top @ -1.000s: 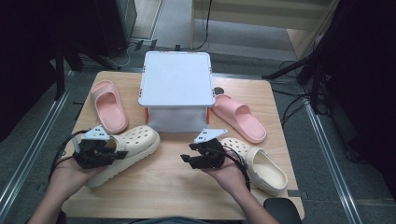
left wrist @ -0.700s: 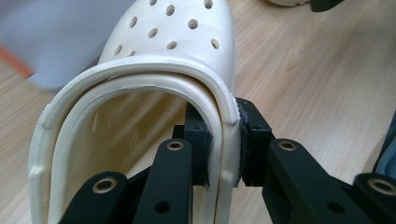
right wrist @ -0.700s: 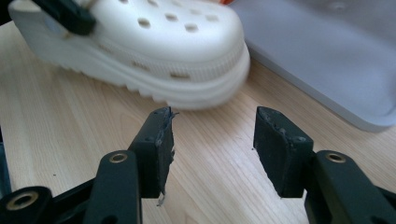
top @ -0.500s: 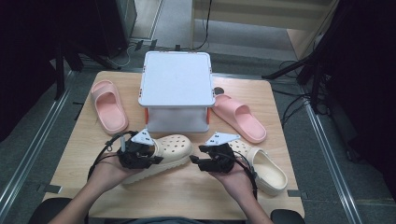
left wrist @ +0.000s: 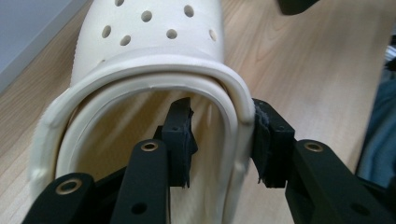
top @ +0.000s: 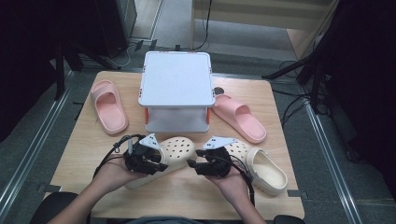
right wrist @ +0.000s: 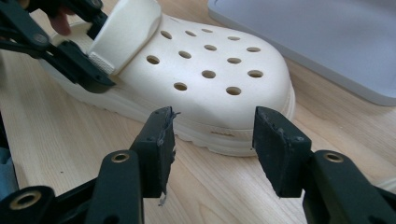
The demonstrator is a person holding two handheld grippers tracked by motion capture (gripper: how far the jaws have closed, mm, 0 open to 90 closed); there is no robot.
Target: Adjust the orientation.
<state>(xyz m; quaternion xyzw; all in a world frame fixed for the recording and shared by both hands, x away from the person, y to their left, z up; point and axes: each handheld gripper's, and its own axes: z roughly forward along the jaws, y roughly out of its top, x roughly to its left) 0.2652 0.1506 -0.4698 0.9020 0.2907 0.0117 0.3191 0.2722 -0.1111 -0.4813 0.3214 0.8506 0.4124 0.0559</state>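
Left gripper (left wrist: 223, 140) jaws have just been opening; the cream clog's (top: 175, 151) heel rim is straddled, no longer clamped. Right gripper (right wrist: 212, 147) is held apart just short of the perforated toe.

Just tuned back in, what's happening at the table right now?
A person is working a pair of cream clogs with two handheld grippers. The left gripper has one jaw inside the heel opening of the left clog and one outside its rim; its jaws have just been opening, and the pads seem to stand clear of the rim. The right gripper is open, facing that clog's toe without touching it. The other clog lies at the right. Two pink slides flank a white lidded box.
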